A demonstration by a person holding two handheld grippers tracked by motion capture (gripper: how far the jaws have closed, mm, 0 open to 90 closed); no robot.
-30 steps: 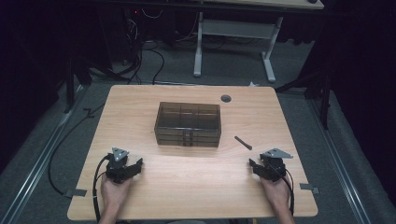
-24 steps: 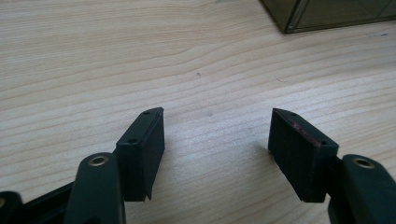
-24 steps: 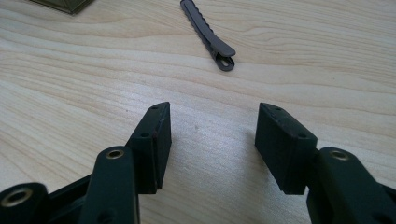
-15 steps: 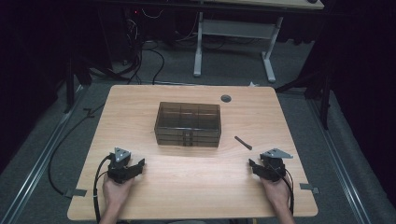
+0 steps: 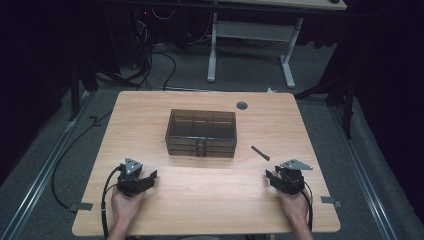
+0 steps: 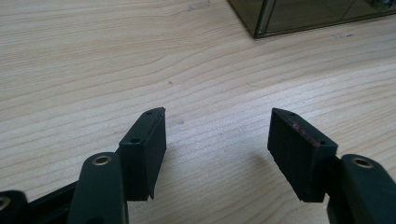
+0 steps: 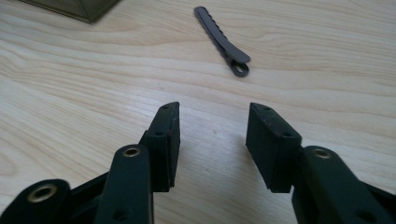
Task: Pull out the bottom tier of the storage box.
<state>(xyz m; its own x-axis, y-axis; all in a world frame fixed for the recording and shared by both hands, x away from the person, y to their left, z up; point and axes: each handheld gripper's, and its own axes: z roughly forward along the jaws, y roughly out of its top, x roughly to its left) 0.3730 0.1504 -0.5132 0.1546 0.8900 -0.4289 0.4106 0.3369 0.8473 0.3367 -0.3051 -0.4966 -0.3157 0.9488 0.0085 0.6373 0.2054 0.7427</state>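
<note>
**Desk:** Both hands sit where they were a second ago, near the front corners of the table (image 5: 150, 107); what has changed?

**Photographer:** Only the jaws. Those of the right gripper (image 7: 212, 116) have just been closing from their widest, with nothing between them but bare wood. The left gripper (image 6: 217, 122) narrowed a touch and now stands wide, also empty.

**Desk:** And the thing they are after?

**Photographer:** Most likely the clip (image 7: 223, 42), a dark slim hair clip lying flat toward the right edge, just ahead of the right gripper (image 5: 274, 176) and apart from it. In the high view the clip (image 5: 260, 152) rests near the front right corner of the box (image 5: 201, 132), not touching it.

**Desk:** What does the closing mean?

**Photographer:** A flex before the reach, by my reading. No grasp has begun.

**Desk:** Give me the count.

**Photographer:** One clip. One smoky see-through box with compartments, at the middle of the table. Two grippers, the left gripper (image 5: 149, 177) by the front left corner. One round cable hole (image 5: 242, 105) near the back edge.
</note>
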